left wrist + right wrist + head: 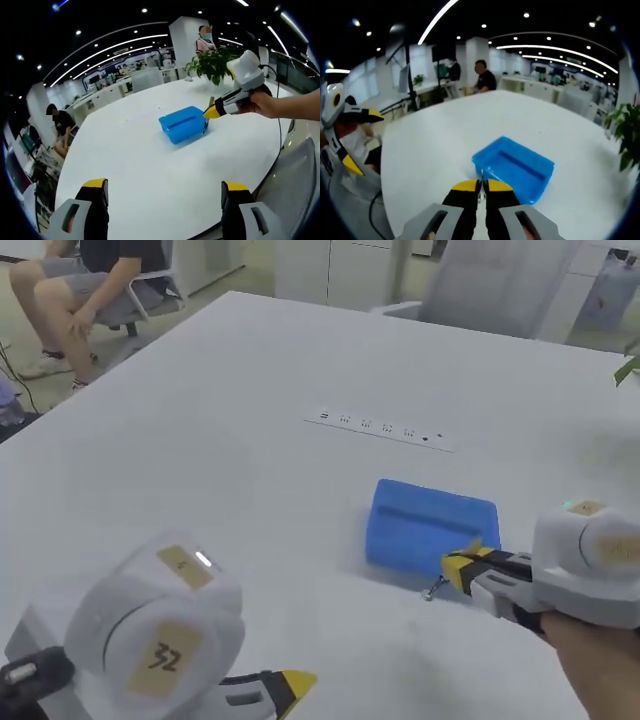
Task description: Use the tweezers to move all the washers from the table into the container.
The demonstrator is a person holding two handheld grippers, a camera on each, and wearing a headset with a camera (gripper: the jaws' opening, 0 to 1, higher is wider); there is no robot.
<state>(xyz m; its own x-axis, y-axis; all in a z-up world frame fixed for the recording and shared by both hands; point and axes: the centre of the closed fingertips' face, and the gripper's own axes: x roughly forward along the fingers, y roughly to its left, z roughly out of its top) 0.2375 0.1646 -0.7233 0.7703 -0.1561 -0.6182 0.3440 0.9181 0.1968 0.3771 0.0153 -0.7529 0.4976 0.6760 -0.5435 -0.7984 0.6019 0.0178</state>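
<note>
R gripper point(465, 565): fingers clenched on tweezers point(436, 588), tips down at counter point(250, 440) just beside container point(400, 540) near wall, container straight ahead. L gripper point(165, 187): fingers released, well apart. Washers: can't tell

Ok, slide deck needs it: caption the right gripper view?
Right gripper shut on tweezers beside the blue container on a white table.

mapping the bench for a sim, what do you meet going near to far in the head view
white left gripper with yellow-tipped jaws → blue plastic rectangular container → white flush socket strip → grey chair beyond the far edge
</note>
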